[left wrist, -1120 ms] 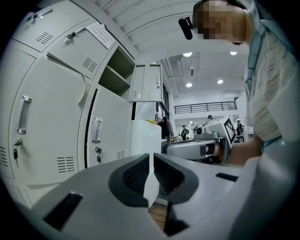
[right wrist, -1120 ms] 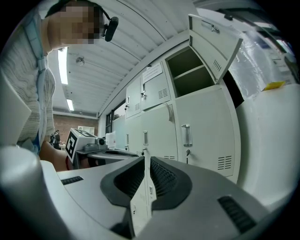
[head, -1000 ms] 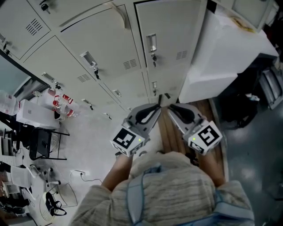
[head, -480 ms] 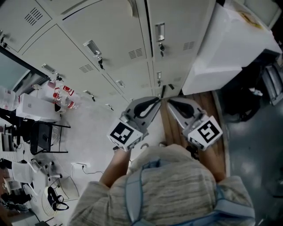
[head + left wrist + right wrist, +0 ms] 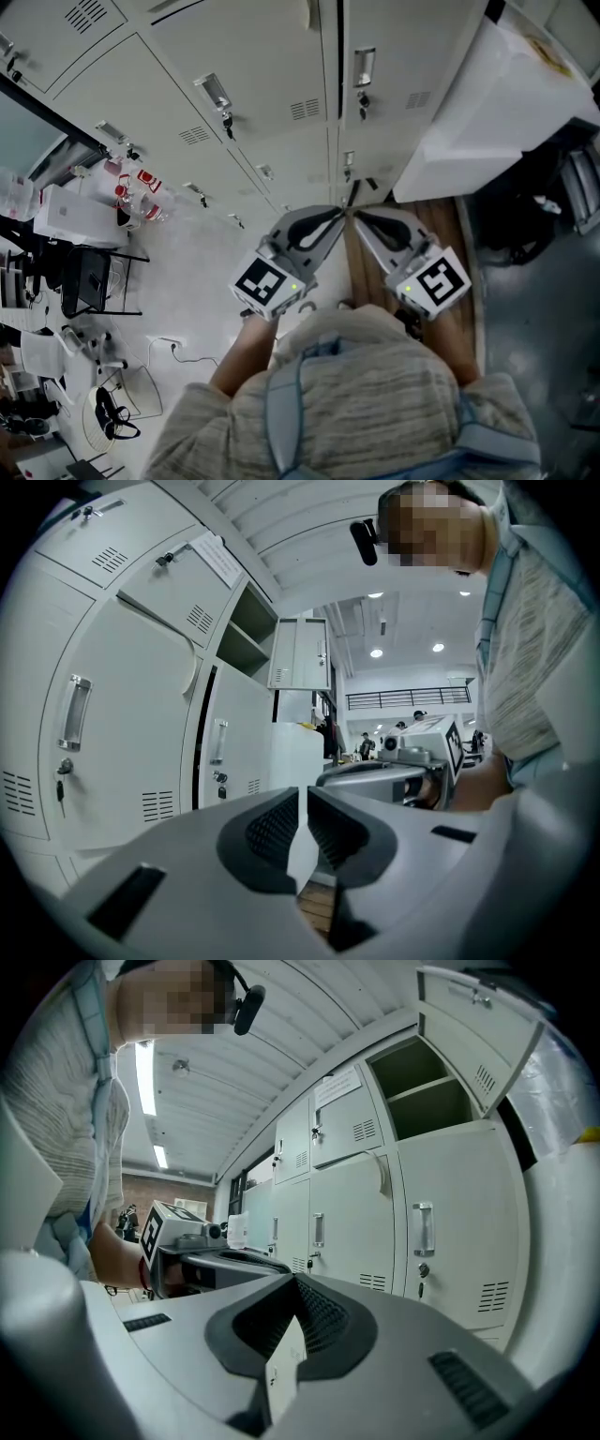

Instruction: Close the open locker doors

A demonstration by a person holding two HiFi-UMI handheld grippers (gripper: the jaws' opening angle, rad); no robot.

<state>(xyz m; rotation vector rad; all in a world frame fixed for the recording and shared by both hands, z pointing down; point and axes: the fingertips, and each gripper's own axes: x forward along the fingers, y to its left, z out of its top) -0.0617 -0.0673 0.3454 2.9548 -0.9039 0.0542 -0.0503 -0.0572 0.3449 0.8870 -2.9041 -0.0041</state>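
One cream metal locker door (image 5: 476,1018) at the bank's top edge stands swung open, so at least that one looks left to close, well apart from the left gripper (image 5: 303,794) and right gripper (image 5: 295,1283), both with jaws pressed together on nothing.

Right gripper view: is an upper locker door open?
Yes, the upper locker door is swung outward, exposing its compartment.

Pale floor (image 5: 202,272) over the left and centre of the frame, bearing the lockers (image 5: 272,103) along the top, with red-labelled bottles (image 5: 141,187) and a white box (image 5: 73,214) at mid left. Wooden planks (image 5: 361,267) at centre, reaching the foot of a big white block (image 5: 506,103) at upper right.
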